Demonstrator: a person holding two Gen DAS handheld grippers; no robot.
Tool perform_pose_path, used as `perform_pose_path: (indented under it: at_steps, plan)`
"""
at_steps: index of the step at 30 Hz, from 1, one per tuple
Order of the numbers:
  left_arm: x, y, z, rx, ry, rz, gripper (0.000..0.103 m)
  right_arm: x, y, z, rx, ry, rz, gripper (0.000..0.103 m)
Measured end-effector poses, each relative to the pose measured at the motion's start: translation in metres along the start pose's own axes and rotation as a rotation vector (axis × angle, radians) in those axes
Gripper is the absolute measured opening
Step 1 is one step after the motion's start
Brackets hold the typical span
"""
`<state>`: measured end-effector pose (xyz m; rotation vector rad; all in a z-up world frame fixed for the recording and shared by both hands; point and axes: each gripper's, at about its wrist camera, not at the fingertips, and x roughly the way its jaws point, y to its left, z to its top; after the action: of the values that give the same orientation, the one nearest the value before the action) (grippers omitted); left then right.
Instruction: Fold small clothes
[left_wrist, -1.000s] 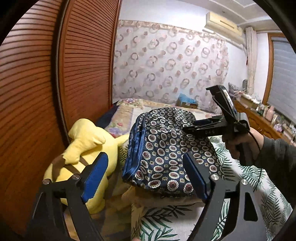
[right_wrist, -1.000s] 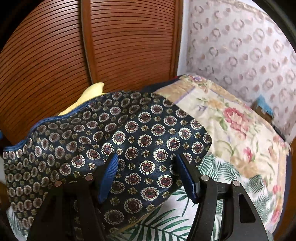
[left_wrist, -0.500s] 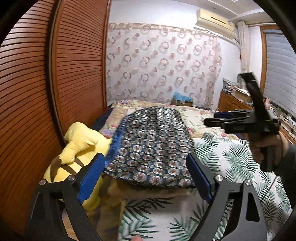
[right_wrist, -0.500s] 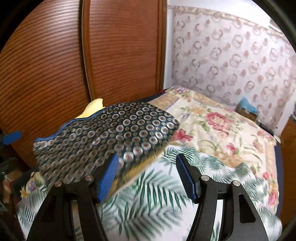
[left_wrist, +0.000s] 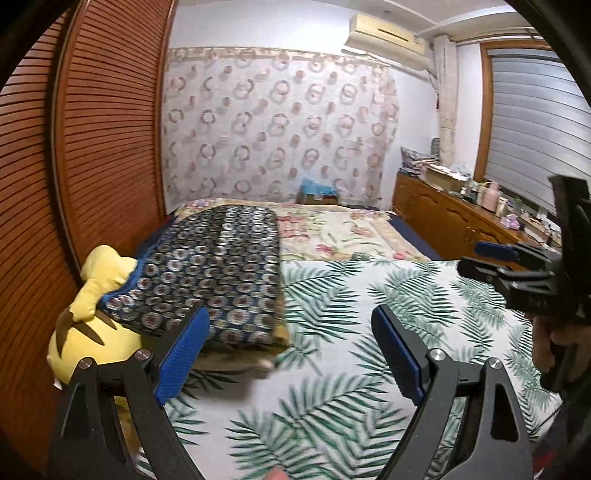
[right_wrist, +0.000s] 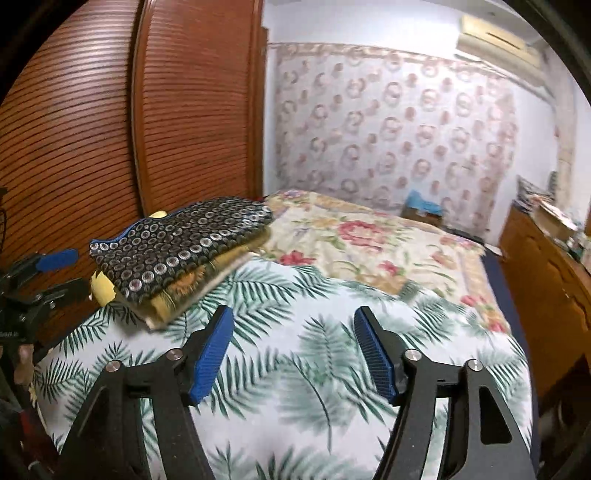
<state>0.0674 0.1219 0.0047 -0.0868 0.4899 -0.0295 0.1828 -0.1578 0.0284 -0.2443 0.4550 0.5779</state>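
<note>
Left gripper (left_wrist: 290, 347) wide open, empty. Right gripper (right_wrist: 291, 350) opening, nothing between jaws. Folded garment (left_wrist: 218, 273) tops stack at bed (left_wrist: 406, 295) corner, leaning on plush (left_wrist: 92, 314). Risk: stack overhangs edge, nudge could topple it.

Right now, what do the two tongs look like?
Both the left tongs and the right tongs are black angular frames with ribbed blue pads and silver pivot screws. In the left view, the right one has a black pistol-style handle.
</note>
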Motion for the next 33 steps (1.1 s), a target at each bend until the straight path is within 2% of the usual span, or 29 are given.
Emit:
perform_pose_path:
  at_steps: [7,11,23,33]
  plan:
    - [-0.013,-0.035,0.004,0.036,-0.018,-0.018,0.09,-0.066,0.0,-0.028,0.108,-0.086,-0.096,0.075]
    - [-0.017,-0.053,0.004,0.06,-0.024,-0.029,0.09,-0.085,0.001,-0.04,0.156,-0.126,-0.13,0.075]
    - [-0.019,-0.063,0.005,0.064,-0.038,-0.029,0.09,-0.097,0.022,-0.057,0.197,-0.142,-0.168,0.075]
    - [-0.021,-0.06,0.004,0.057,-0.05,-0.025,0.09,-0.107,0.026,-0.058,0.199,-0.134,-0.18,0.075]
